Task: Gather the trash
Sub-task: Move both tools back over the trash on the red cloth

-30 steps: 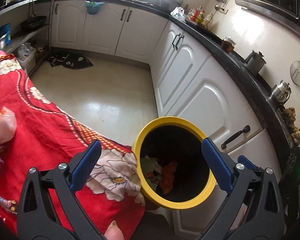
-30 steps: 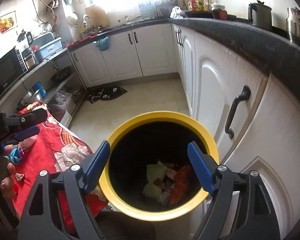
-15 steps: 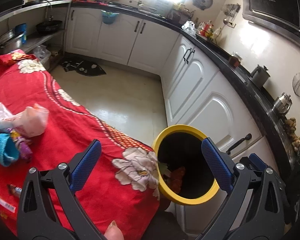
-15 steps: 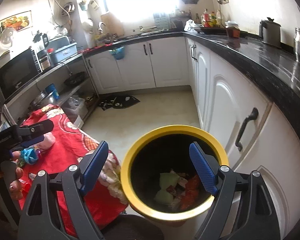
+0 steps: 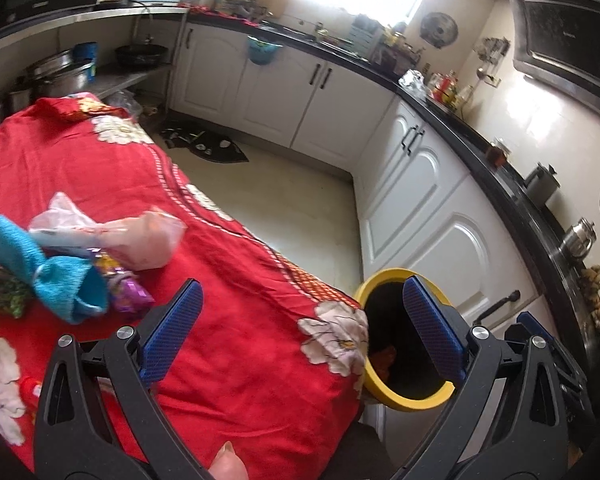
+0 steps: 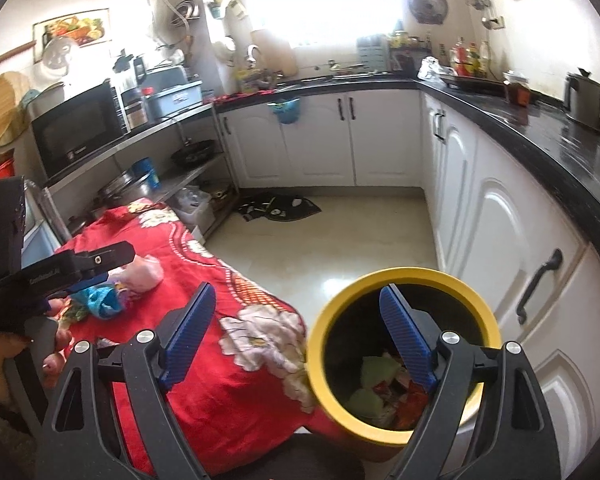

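A white-cabinet kitchen with a black counter (image 6: pixel 548 136) along the right and far walls and a pale floor (image 5: pixel 284 196) in the middle. At the near left stands a bench (image 5: pixel 228 344) under a red flowered cloth.

The bin (image 6: pixel 404 284), yellow-rimmed and black inside, stands on the floor just beside the bench's right near corner, in front of a cabinet door. Crumpled green and red scraps (image 6: pixel 376 384) lie at its bottom.

More trash sits in a heap on the left part of the bench: a pinkish plastic bag (image 5: pixel 140 240), a blue cloth (image 5: pixel 56 276) in front of it, a purple wrapper (image 5: pixel 128 292) touching both, and a green packet (image 5: pixel 4 292) at the left edge.

The left tool (image 5: pixel 300 336) hangs over the bench's near edge, jaws spread wide, nothing between them. The right tool (image 6: pixel 296 336) hangs over the bench corner and the bin's rim, jaws spread wide and empty.
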Demonstrator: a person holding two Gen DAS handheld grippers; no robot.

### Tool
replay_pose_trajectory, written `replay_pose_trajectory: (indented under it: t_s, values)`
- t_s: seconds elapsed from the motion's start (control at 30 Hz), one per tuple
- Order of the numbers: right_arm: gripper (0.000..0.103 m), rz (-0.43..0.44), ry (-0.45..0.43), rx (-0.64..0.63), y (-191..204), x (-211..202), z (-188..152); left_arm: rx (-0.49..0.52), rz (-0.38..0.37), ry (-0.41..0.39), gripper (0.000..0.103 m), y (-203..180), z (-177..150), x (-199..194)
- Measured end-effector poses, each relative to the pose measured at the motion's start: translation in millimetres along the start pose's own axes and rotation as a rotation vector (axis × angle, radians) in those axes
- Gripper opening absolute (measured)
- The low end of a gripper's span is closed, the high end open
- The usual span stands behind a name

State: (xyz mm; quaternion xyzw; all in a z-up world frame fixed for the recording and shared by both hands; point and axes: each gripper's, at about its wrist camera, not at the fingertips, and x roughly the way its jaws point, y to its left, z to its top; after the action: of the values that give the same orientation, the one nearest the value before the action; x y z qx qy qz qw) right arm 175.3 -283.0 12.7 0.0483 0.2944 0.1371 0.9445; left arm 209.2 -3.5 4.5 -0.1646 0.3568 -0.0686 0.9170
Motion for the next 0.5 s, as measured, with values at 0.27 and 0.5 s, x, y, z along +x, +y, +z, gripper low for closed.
replay_pose_trajectory:
  t_s: [0.27,0.5]
  values:
    - [0.081,0.053,0.009,-0.059,34,6,6,-0.046,0.039,-0.037,0.092,30,4,-19]
    - [0.081,0.103,0.020,-0.110,65,14,9,-0.075,0.073,-0.064,0.092,54,6,-34]
